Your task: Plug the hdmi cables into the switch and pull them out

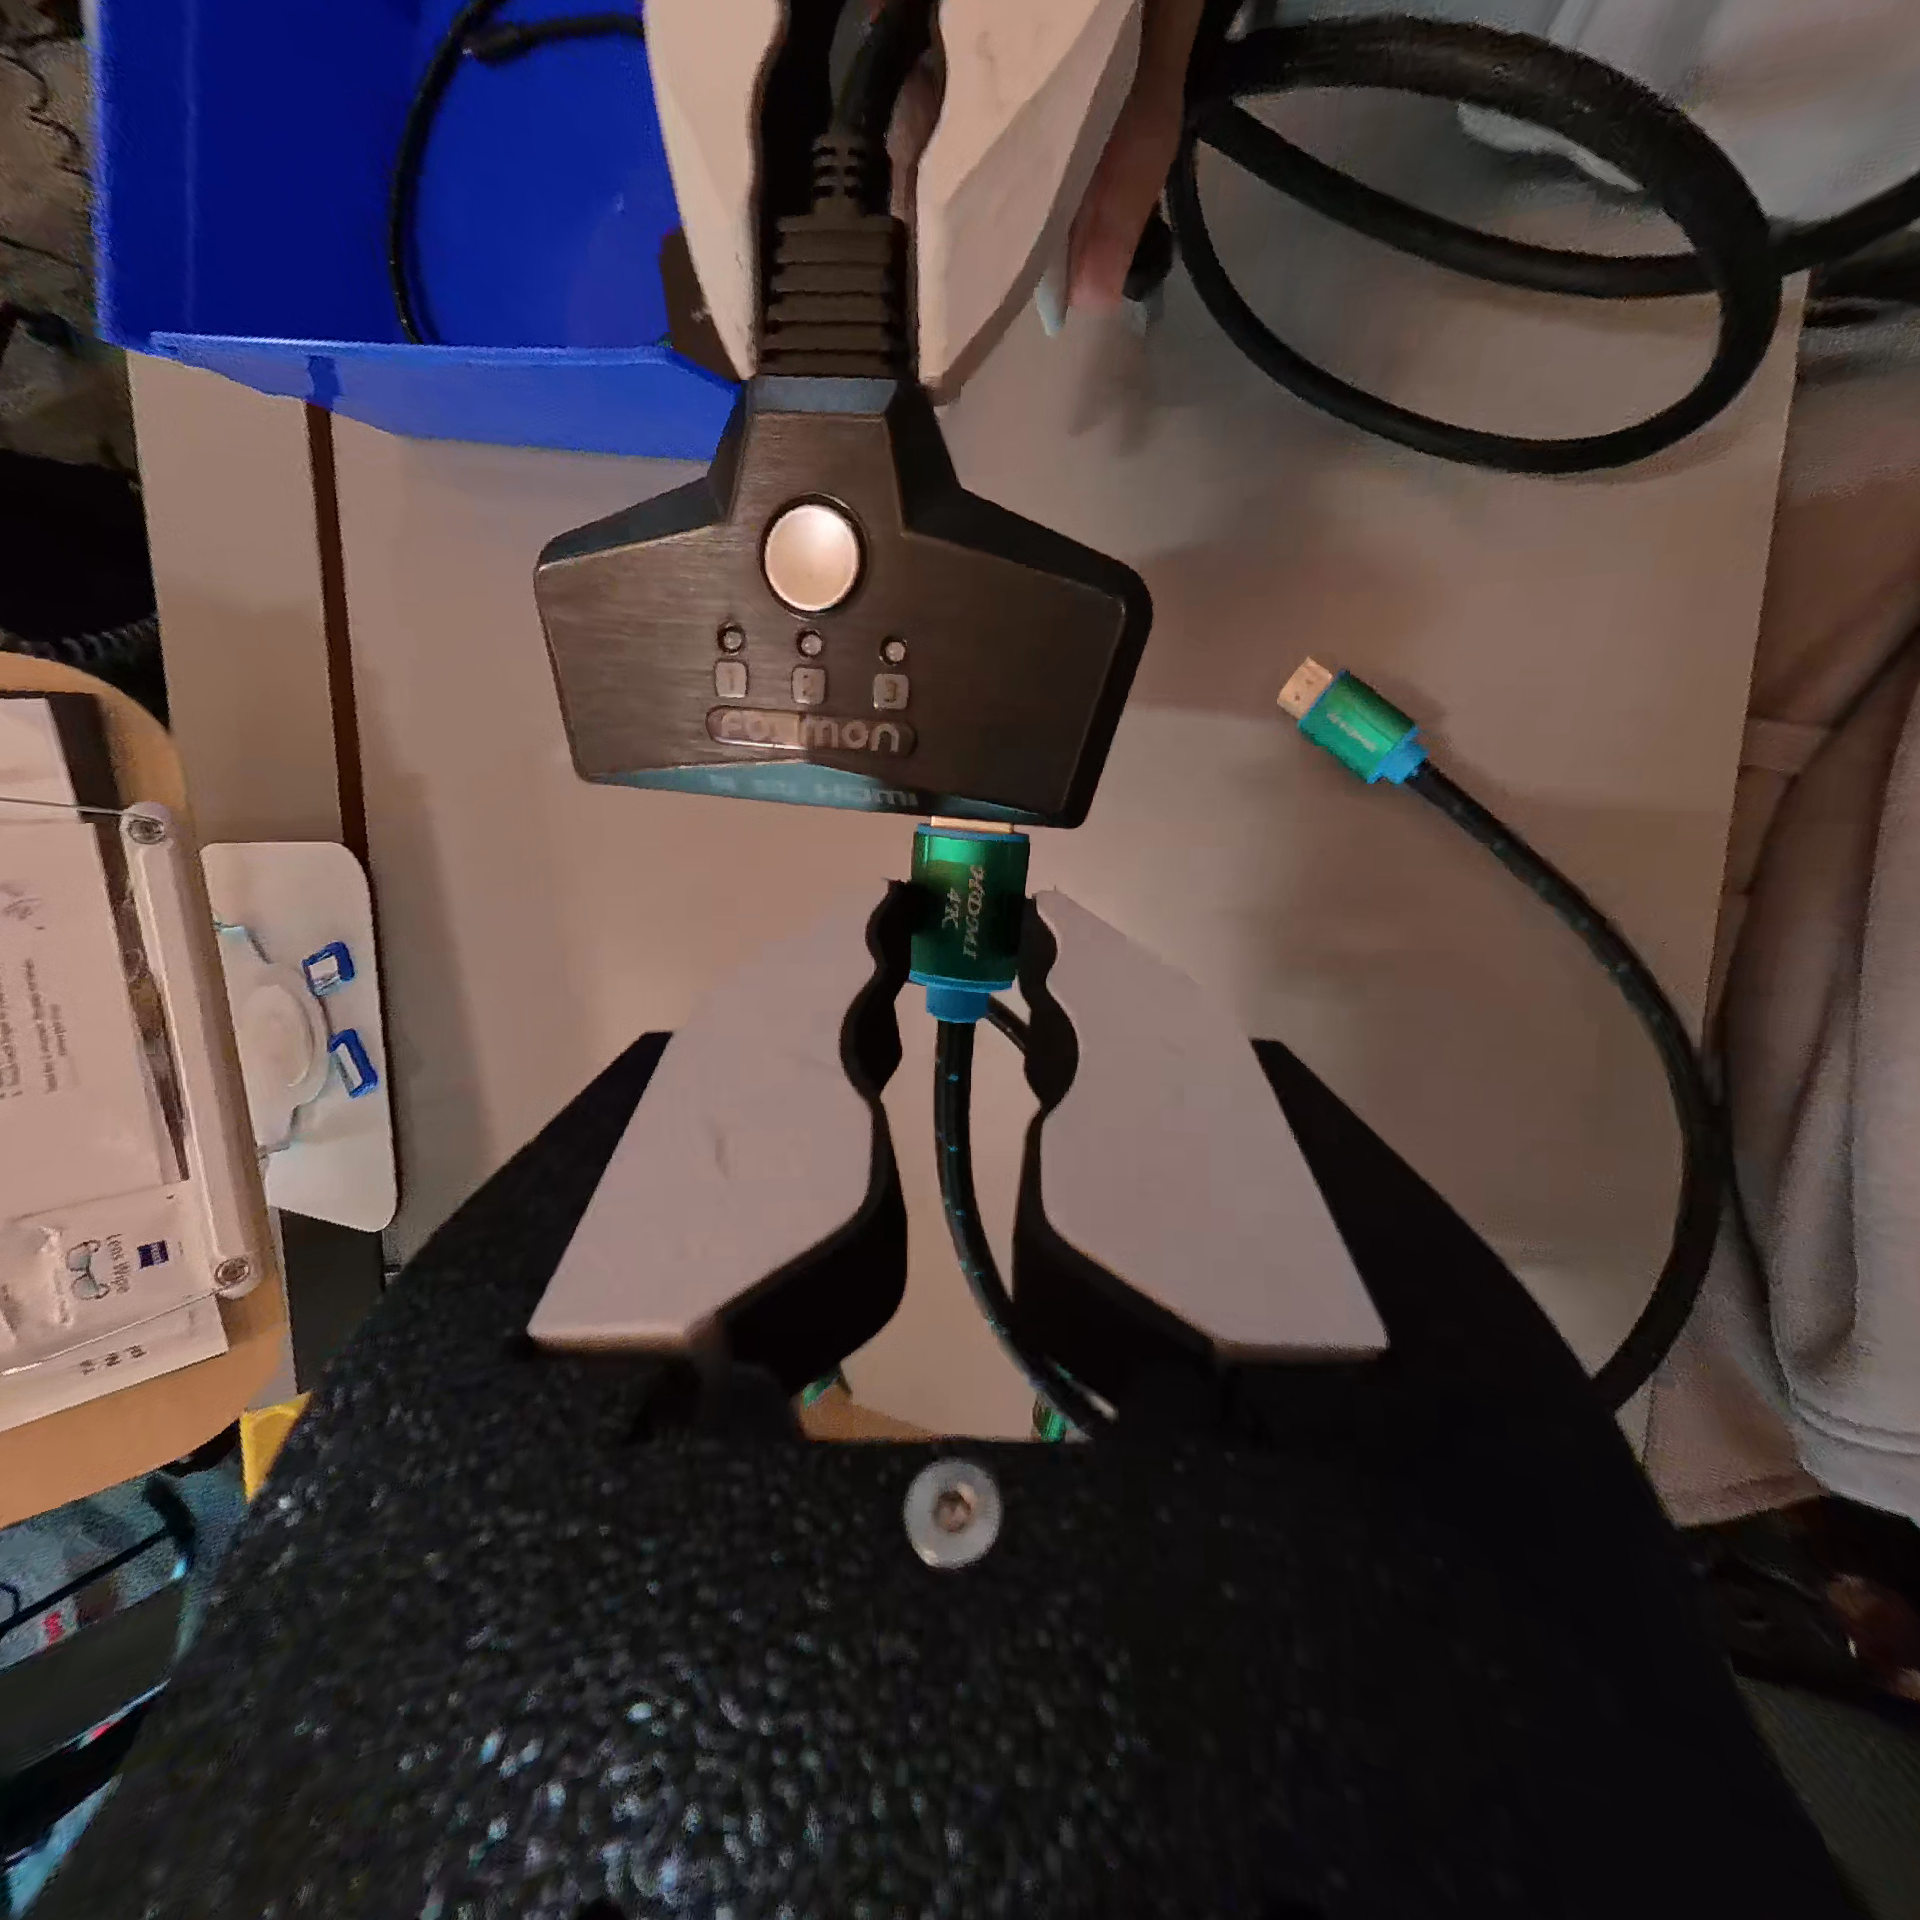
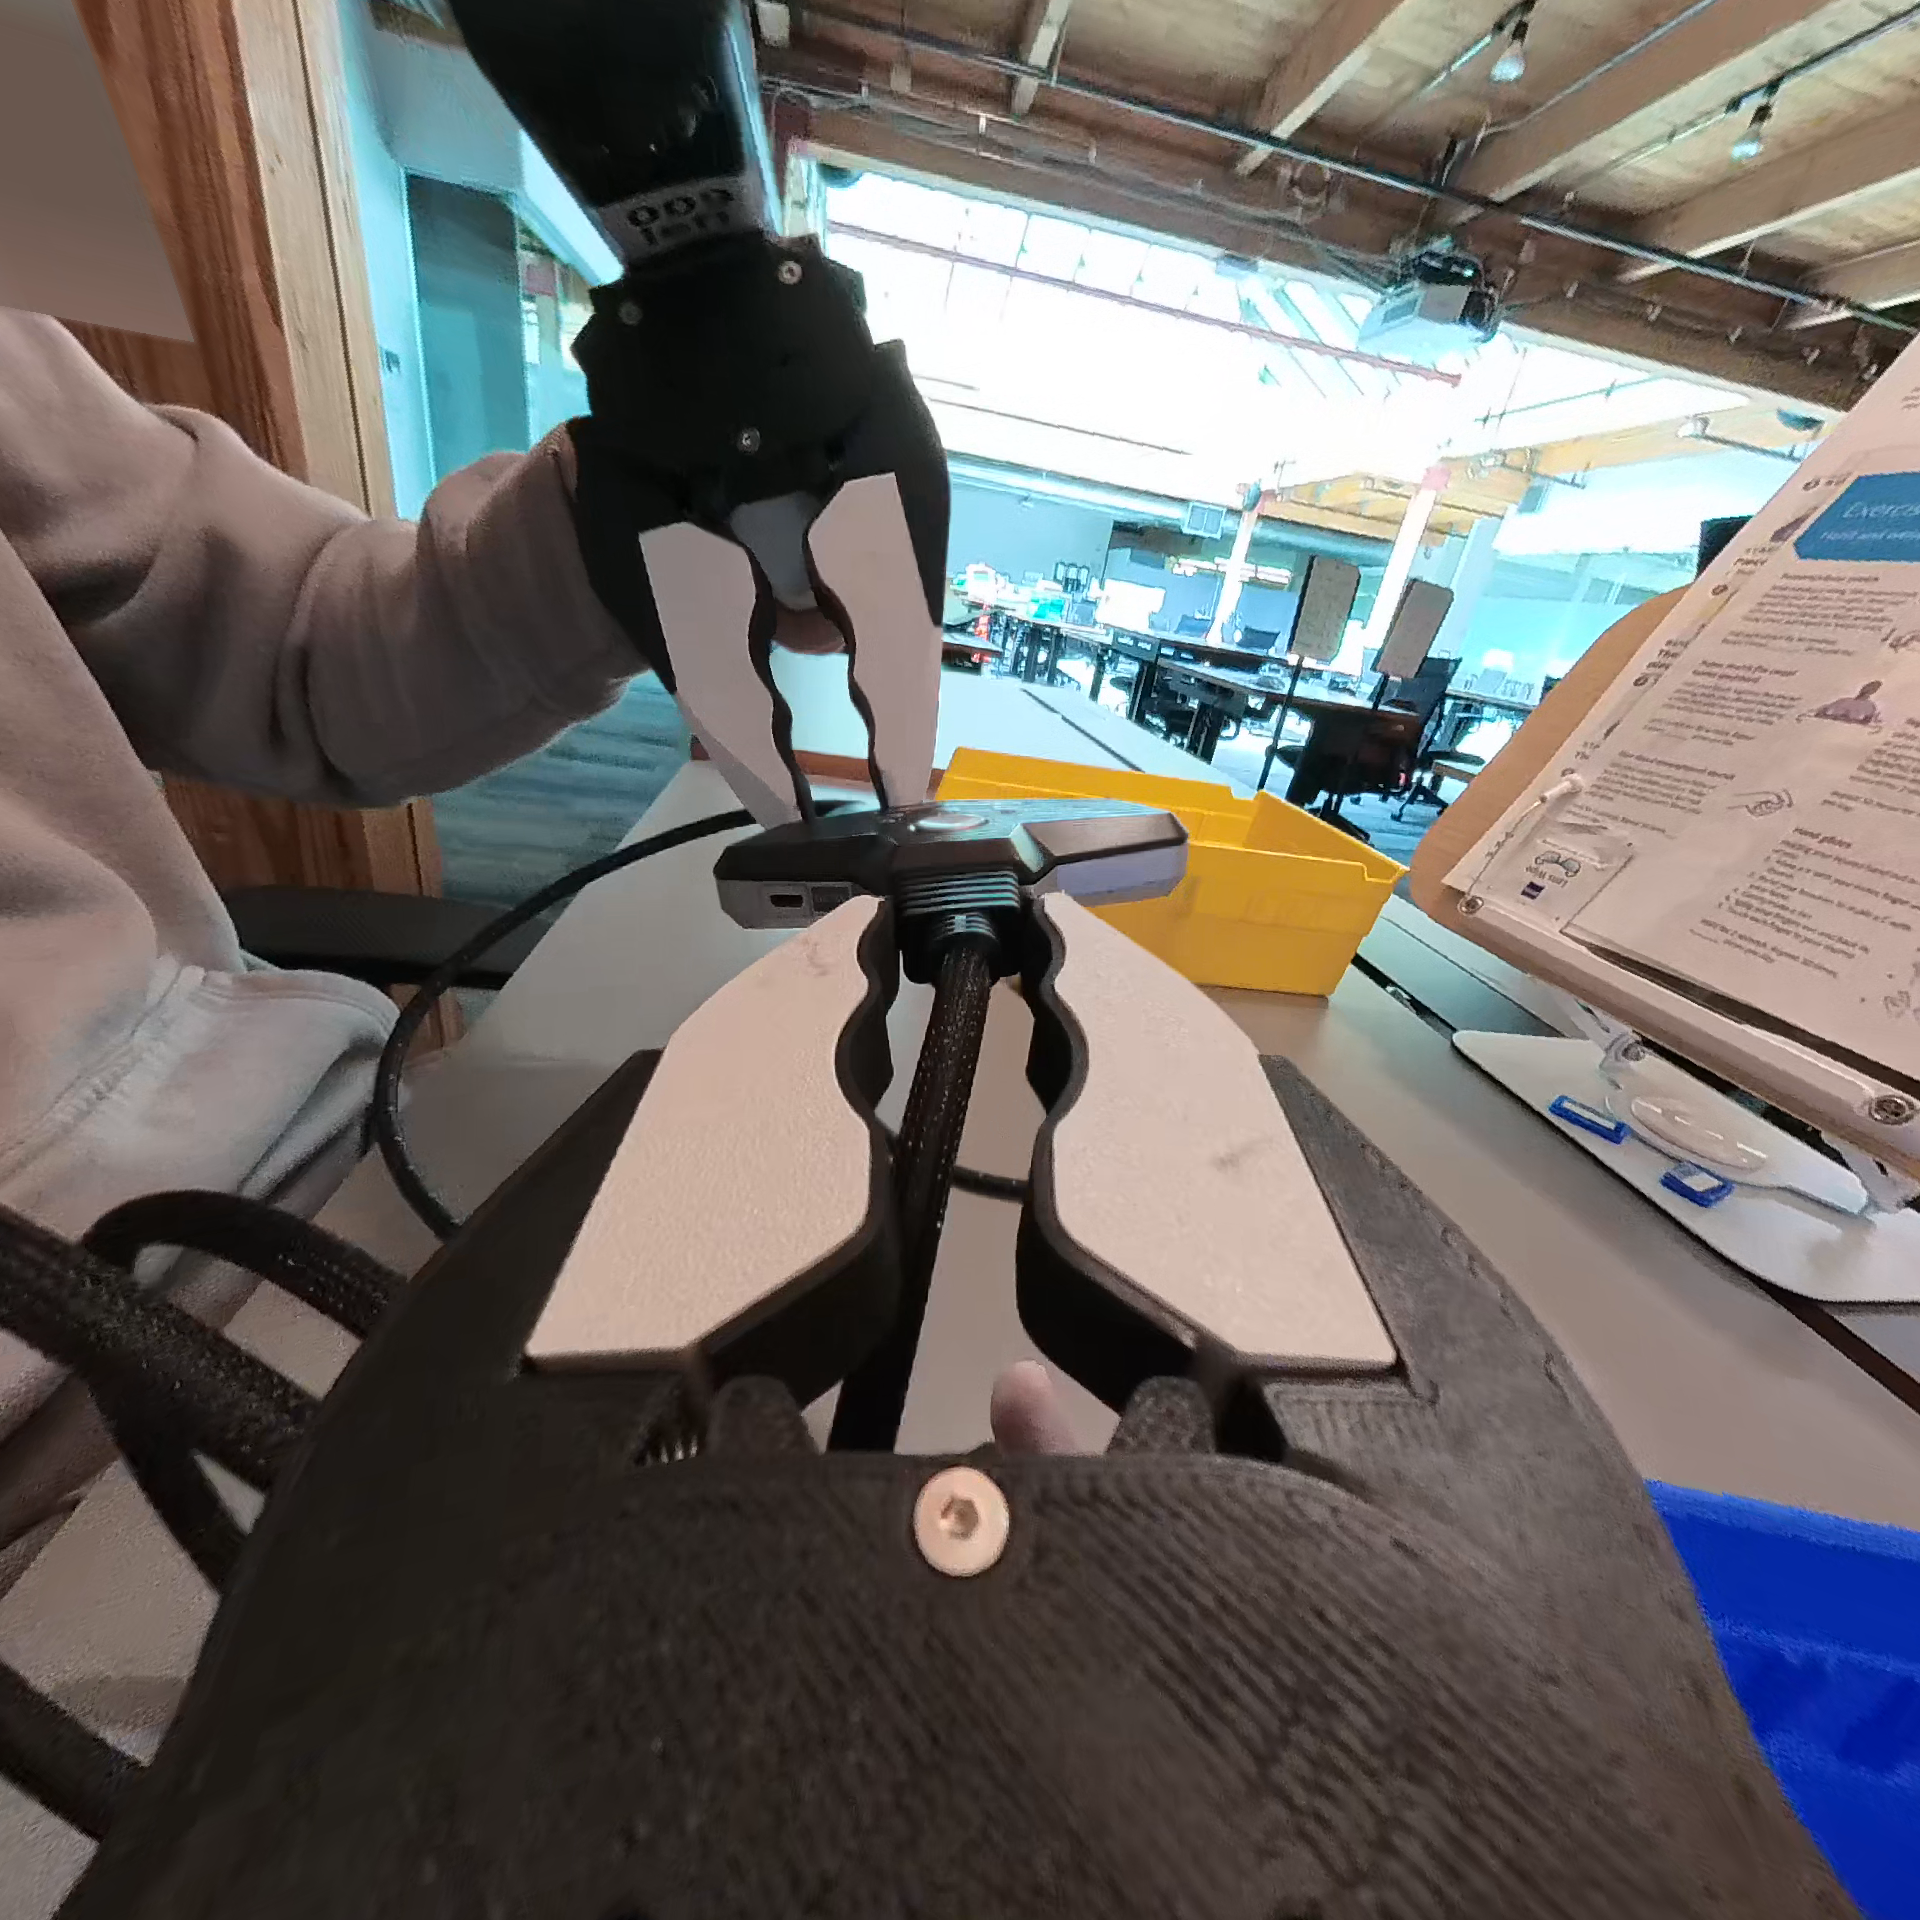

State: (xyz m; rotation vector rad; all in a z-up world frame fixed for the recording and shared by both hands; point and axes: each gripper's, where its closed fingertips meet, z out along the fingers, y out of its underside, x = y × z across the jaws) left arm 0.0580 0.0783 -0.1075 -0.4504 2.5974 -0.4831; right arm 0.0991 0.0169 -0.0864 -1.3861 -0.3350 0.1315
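Observation:
The black HDMI switch [image 1: 831, 623] lies on the pale table, ports toward me. My left gripper [image 1: 964, 914] is shut on a green HDMI plug [image 1: 961, 894]. The plug's metal tip is in a port on the switch's near edge, with a thin strip of metal showing. My right gripper [image 2: 956, 914] is shut on the switch's ribbed cable collar [image 2: 951, 894], and it also shows at the top of the left wrist view [image 1: 842, 364]. The left gripper [image 2: 844, 805] shows beyond the switch [image 2: 966, 842]. A second green plug [image 1: 1351, 722] lies loose to the right.
A blue bin [image 1: 364, 208] stands behind the switch on the left. A yellow bin [image 2: 1226, 873] is on the switch's other side. A paper stand [image 2: 1714, 727] is beside it. Thick black cable [image 1: 1455, 312] loops at the upper right. A person's sleeve [image 2: 208, 623] is close by.

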